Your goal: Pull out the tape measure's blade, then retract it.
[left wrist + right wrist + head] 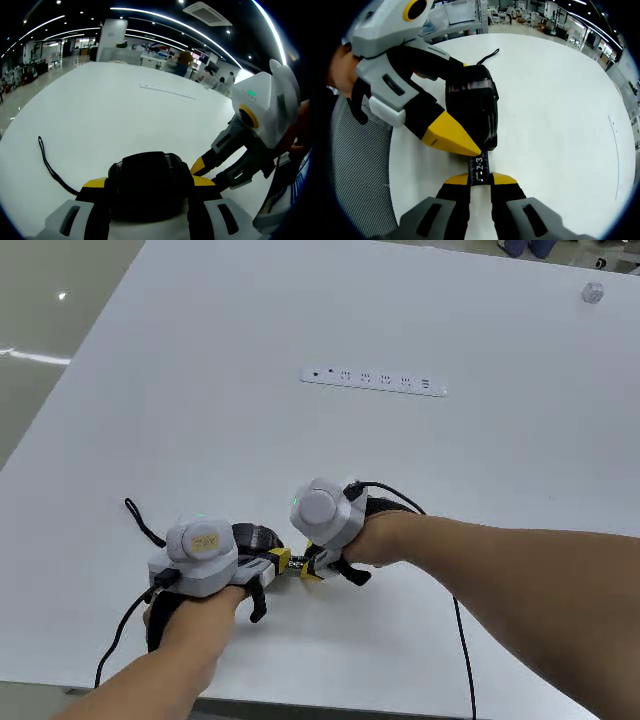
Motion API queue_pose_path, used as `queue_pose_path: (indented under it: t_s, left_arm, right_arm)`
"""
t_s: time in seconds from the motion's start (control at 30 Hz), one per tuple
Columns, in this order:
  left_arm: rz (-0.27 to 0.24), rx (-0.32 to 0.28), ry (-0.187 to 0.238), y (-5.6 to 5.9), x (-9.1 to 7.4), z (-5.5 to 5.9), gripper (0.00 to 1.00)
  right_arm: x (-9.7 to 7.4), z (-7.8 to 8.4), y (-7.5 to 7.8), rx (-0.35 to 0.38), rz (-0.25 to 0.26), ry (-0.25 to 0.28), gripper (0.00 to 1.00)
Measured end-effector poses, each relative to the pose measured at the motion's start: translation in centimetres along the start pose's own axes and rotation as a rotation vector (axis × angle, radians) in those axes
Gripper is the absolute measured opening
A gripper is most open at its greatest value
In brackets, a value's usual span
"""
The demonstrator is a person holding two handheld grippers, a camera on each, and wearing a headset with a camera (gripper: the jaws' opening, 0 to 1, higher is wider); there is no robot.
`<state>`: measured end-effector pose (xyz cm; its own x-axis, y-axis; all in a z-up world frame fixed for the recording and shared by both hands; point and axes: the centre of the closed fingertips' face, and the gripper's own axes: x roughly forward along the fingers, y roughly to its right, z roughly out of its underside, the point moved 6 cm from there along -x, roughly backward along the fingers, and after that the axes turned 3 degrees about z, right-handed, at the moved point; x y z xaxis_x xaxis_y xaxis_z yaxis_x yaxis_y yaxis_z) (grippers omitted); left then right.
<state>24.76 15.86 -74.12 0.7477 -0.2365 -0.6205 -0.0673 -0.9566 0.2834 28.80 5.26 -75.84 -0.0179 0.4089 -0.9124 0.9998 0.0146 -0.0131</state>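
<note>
- Between the tips of my right claw the blade is pinched flat, with only a short stub out.
- My left claw is clenched on the black tape measure, low on the white tabletop near its front edge.
- To pull well, I judge: brace the case and draw the right claw straight along the blade's line — no twist.
- Readable: "2" and "3" on the blade — no brand legible.
- Farther off lies a power strip.
</note>
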Motion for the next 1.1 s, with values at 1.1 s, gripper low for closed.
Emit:
queue_pose_path:
  t_s: [1.1]
  left_arm:
    - [0.01, -0.023, -0.003, -0.1, 0.0, 0.0, 0.59]
  right_arm:
    - [0.0, 0.5, -0.1, -0.008, 0.008, 0.114, 0.14]
